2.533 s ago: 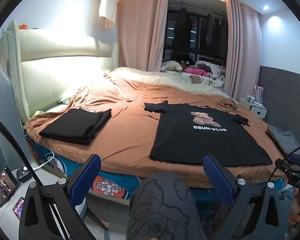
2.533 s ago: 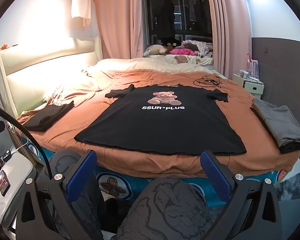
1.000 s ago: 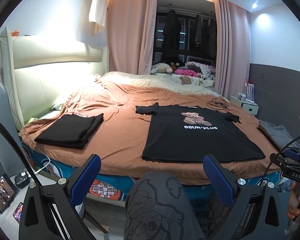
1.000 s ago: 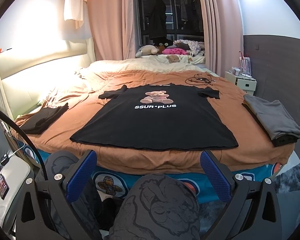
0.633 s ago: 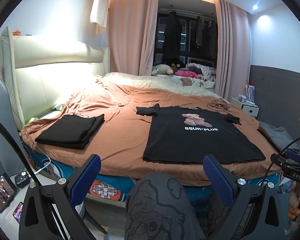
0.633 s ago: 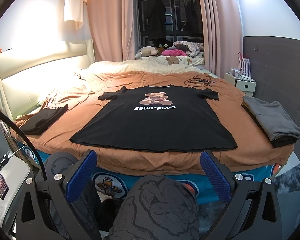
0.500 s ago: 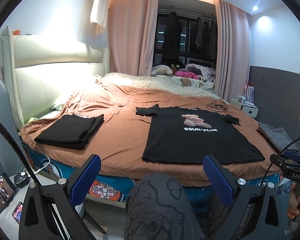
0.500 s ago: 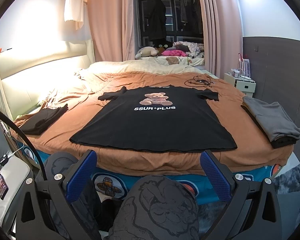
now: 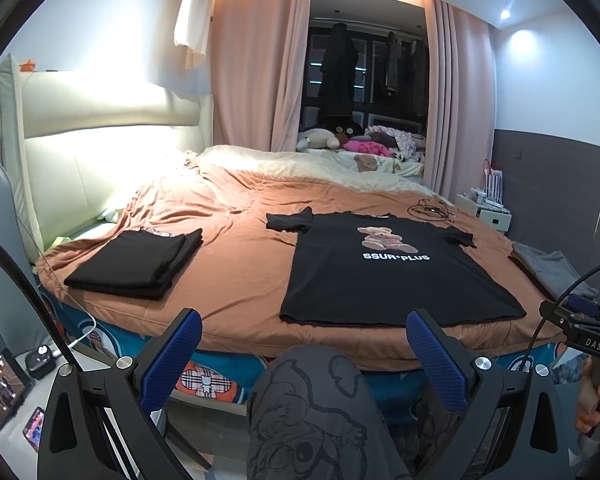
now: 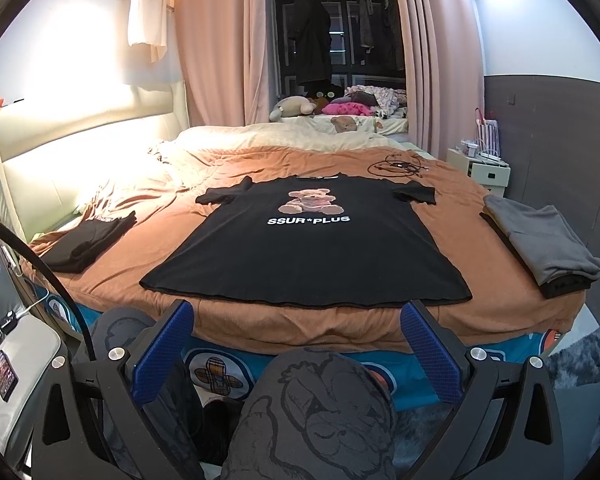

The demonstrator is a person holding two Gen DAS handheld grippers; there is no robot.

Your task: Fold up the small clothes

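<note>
A black T-shirt [image 9: 384,272] with a bear print and white letters lies flat, face up, on the brown bedspread [image 9: 240,264], hem toward me. It also shows in the right wrist view [image 10: 312,248]. My left gripper [image 9: 302,352] is open and empty, held back from the bed's near edge over my knee. My right gripper [image 10: 300,344] is open and empty, just short of the shirt's hem.
A folded black garment [image 9: 140,260] lies on the bed's left side. A folded grey pile [image 10: 544,236] lies on the right side. Black cables [image 10: 396,168] lie beyond the shirt. A nightstand [image 10: 480,168] stands at the right. A side table with phones [image 9: 8,384] is at lower left.
Both grippers have drawn back and tilted slightly since 2.5 s ago. In the last half second almost nothing has moved. The shirt has not moved.
</note>
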